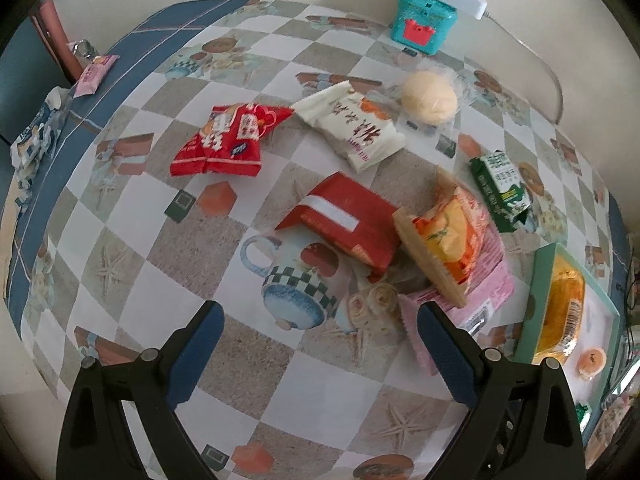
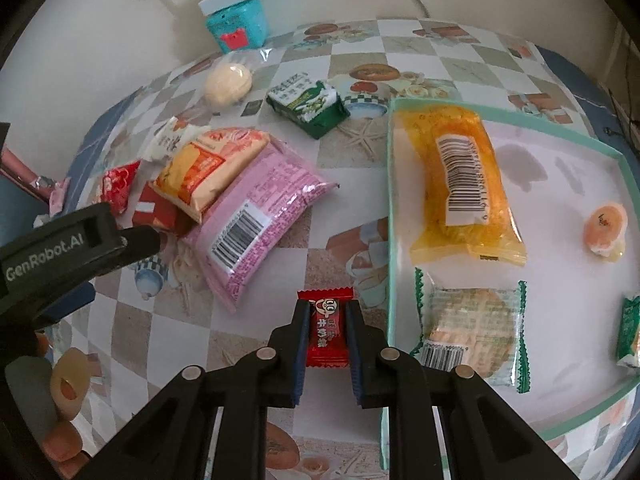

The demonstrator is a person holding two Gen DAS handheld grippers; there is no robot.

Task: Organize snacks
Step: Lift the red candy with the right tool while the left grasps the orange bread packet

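Observation:
My right gripper [image 2: 327,312] is shut on a small red candy [image 2: 326,330], held above the table just left of the pale green tray [image 2: 390,208]. In the tray lie an orange cake pack [image 2: 464,184], a green-edged cracker pack [image 2: 472,334] and a small orange jelly [image 2: 604,226]. My left gripper [image 1: 318,320] hangs open and empty above the tablecloth, near a pile of snacks: a pink pack [image 2: 256,220], an orange-yellow pack [image 1: 444,240] and a red box-like pack [image 1: 344,220]. The left gripper's body [image 2: 72,248] shows at the left of the right wrist view.
Loose on the checked tablecloth [image 1: 260,360] are a red bag [image 1: 224,140], a white pack [image 1: 352,124], a wrapped round bun [image 1: 428,98] and a green pack [image 1: 500,188]. A teal box [image 1: 422,20] with a white power strip stands by the wall. A small pink pack [image 1: 94,76] lies far left.

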